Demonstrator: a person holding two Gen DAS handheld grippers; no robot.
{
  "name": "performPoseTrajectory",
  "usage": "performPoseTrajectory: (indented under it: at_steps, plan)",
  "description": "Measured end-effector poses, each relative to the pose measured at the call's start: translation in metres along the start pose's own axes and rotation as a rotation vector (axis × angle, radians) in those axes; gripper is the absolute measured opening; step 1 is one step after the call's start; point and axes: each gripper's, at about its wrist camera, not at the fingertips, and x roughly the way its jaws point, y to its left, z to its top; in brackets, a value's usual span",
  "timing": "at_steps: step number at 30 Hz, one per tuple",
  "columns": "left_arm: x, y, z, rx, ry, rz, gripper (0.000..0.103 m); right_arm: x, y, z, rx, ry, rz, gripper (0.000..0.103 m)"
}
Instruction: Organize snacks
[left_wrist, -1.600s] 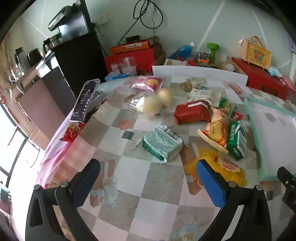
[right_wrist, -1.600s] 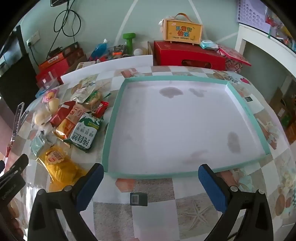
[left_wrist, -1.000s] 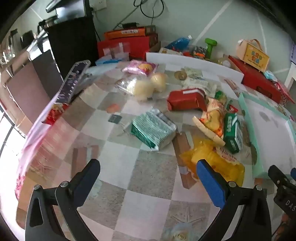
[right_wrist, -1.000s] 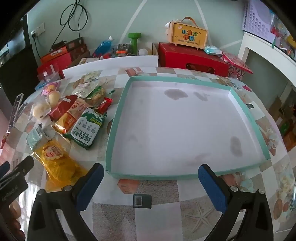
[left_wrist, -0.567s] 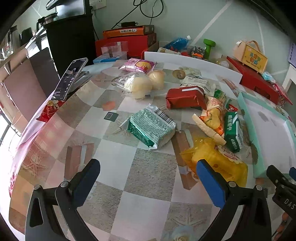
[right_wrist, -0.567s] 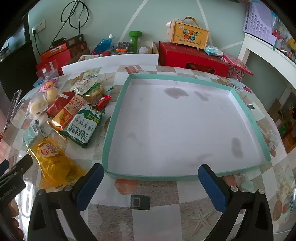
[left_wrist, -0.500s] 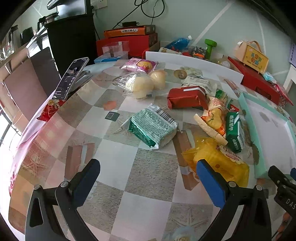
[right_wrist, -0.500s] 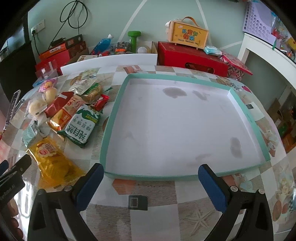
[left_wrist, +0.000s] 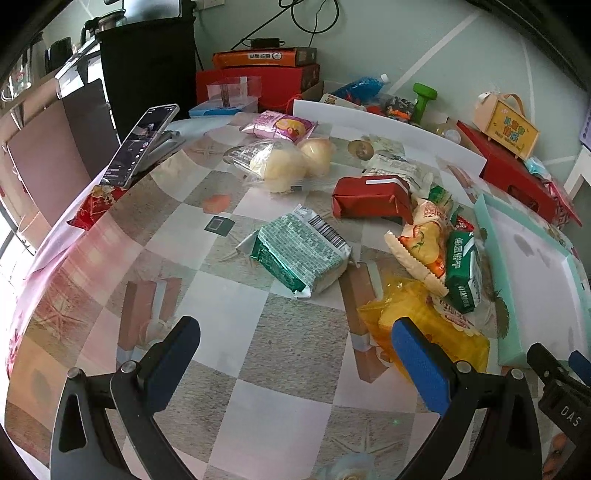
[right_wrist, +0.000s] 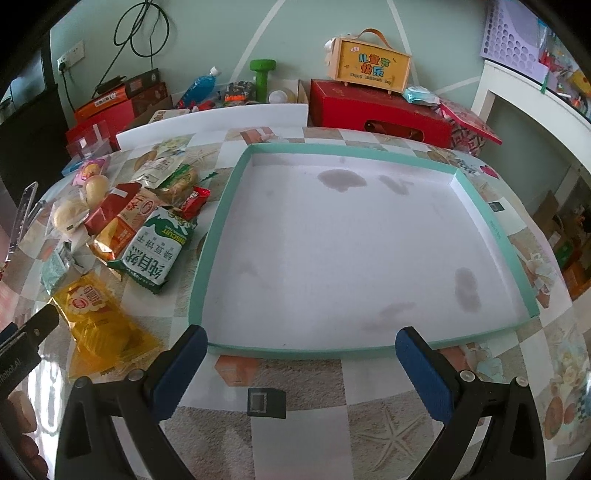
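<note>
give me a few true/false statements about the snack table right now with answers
1. The teal-edged tray has snacks in it. False: it holds none, only stains.
2. The left gripper is open and holds nothing. True.
3. The yellow snack bag lies left of the tray. True.
4. The red packet is in the right gripper. False: it lies on the table, and that gripper is open and holds nothing.
5. The green brick-patterned packet lies on the table, apart from the tray. True.
</note>
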Motion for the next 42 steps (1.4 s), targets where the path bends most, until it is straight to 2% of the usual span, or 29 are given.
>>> performPoseTrajectory:
  at_steps: [42]
  plan:
    - [0.0093, -0.0070, -0.0045, 0.045, 0.028, 0.022, 0.103, 0.0009, -0.0002, -0.0012, 0.004, 0.004, 0.006, 0.103]
